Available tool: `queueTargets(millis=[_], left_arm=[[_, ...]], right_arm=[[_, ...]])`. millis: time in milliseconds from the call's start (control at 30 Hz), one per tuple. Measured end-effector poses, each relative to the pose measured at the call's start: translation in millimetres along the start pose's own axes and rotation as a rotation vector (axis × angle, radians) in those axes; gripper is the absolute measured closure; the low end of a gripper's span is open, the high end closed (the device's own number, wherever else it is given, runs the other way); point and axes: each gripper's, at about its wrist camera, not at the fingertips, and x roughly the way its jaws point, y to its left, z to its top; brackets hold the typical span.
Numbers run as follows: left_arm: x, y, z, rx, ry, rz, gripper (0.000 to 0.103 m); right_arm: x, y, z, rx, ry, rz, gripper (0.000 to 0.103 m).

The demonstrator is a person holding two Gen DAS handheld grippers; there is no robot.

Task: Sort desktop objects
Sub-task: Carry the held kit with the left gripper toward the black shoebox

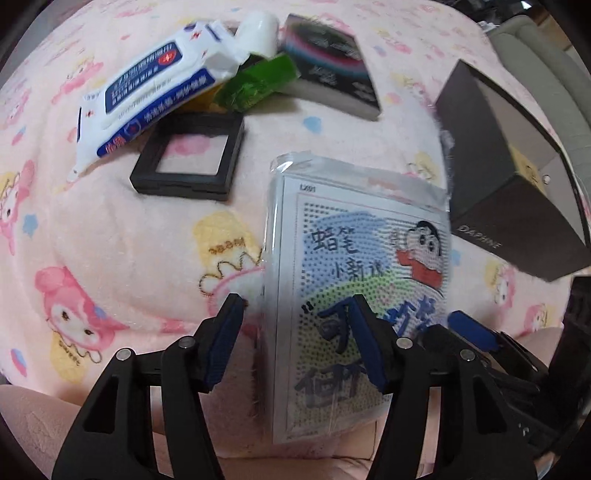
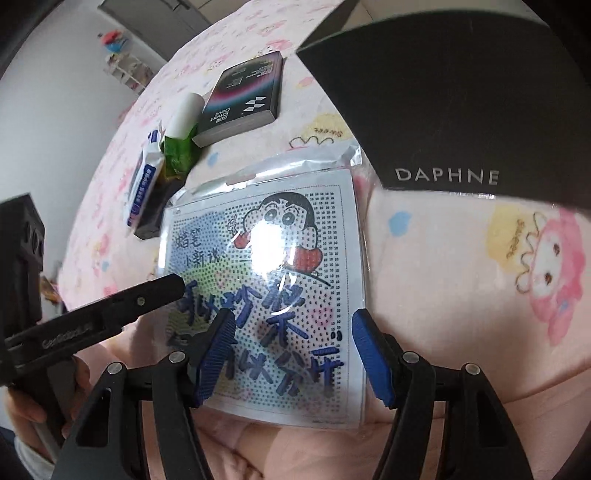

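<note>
**Both grippers spread over the cartoon bead-kit packet**

The left gripper (image 1: pixel 295 339) has its jaws apart, and the left edge of the clear cartoon packet (image 1: pixel 354 280) lies between them on the pink printed blanket (image 1: pixel 110 229). Its right finger sits over the packet's printed face; whether it touches the plastic cannot be told. The right gripper (image 2: pixel 291 354) also stands with jaws apart, the packet's lower half (image 2: pixel 280 295) lying between and just ahead of its blue pads (image 2: pixel 216 354), not clamped.

Ahead of the left jaws and to their left lies a black square frame case (image 1: pixel 188 158), with a blue-and-white wipes pack (image 1: pixel 147 96) overlapping its far corner. Beyond that sit a green wrapper (image 1: pixel 258 83), a white tube (image 1: pixel 258 31) and a dark boxed product (image 1: pixel 332 70), close together. To the right of the left jaws, near the packet's far corner, stands a dark DAPHNE box (image 1: pixel 517 184); in the right wrist view it looms ahead and right of the jaws (image 2: pixel 443 110). The left gripper's black finger (image 2: pixel 147 295) reaches over the packet's left edge there.
</note>
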Motion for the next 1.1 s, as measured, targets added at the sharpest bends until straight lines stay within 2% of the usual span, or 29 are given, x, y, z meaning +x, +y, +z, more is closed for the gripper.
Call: queueTargets(millis=[133, 200, 267, 300, 433, 533, 633, 833, 1000, 1100], left_arm=[[8.3, -4.1, 1.0, -0.006, 0.023, -0.017, 0.042], [11.0, -7.0, 1.1, 0.002, 0.027, -0.010, 0.038], [13.7, -9.9, 1.1, 0.010, 0.032, -0.004, 0.035], [15.1, -11.4, 1.1, 0.014, 0.034, -0.001, 0.032], [23.4, -14.8, 3.4, -0.011, 0.041, -0.009, 0.023], [16.5, -18.7, -0.1, 0.013, 0.002, -0.030, 0.025], [0.1, -15.4, -4.2, 0.008, -0.055, -0.081, 0.032], [-32.2, -4.1, -11.3, -0.025, -0.164, -0.206, 0.034], [-48.7, 2.9, -18.4, -0.016, -0.200, -0.230, 0.037], [-55.7, -3.9, -20.0, 0.027, -0.263, -0.225, 0.037]], right_arm=[[8.1, -13.3, 1.2, 0.041, -0.011, -0.064, 0.040], [14.1, -23.8, 1.4, 0.090, 0.027, 0.019, 0.040], [23.9, -32.6, 1.5, 0.148, 0.082, 0.108, 0.033], [28.4, -35.4, 1.7, 0.170, 0.099, 0.133, 0.033], [33.3, -33.9, 0.3, 0.155, 0.097, 0.130, 0.033], [26.2, -27.6, -4.7, 0.108, 0.068, 0.078, 0.036], [8.2, -24.4, -9.9, 0.095, 0.023, 0.051, 0.039], [-38.9, -14.9, -4.3, 0.066, -0.092, 0.089, 0.044], [-42.0, -2.7, -0.6, 0.044, -0.102, 0.082, 0.046], [-51.3, 5.6, 4.5, 0.033, -0.120, 0.072, 0.046]])
